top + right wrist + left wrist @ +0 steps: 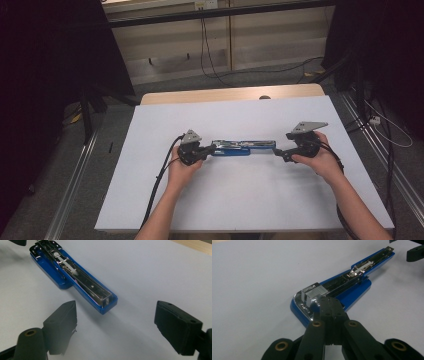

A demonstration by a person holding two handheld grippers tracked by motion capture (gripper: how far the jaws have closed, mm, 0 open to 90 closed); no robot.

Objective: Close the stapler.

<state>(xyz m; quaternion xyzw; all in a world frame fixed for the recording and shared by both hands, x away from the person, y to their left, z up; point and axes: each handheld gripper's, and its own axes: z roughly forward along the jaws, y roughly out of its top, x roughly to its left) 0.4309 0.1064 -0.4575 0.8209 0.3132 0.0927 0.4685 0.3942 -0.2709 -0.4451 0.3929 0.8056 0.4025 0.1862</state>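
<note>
Blue-and-chrome stapler (235, 147), swung fully open into one long line: lies flat on the white sheet-covered table (240, 200), near its middle, running left to right. Left gripper (202, 150): at the stapler's left end, jaw tips together and touching the metal there. Right gripper (281, 153): just off the right end, that end before the gap between its jaws, not touching.

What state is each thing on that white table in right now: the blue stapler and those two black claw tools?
Blue stapler: swung open flat on the table, metal staple channel exposed.
Left gripper: shut, tips at the stapler's metal end.
Right gripper: open, holding nothing, just short of the stapler's far end.
</note>
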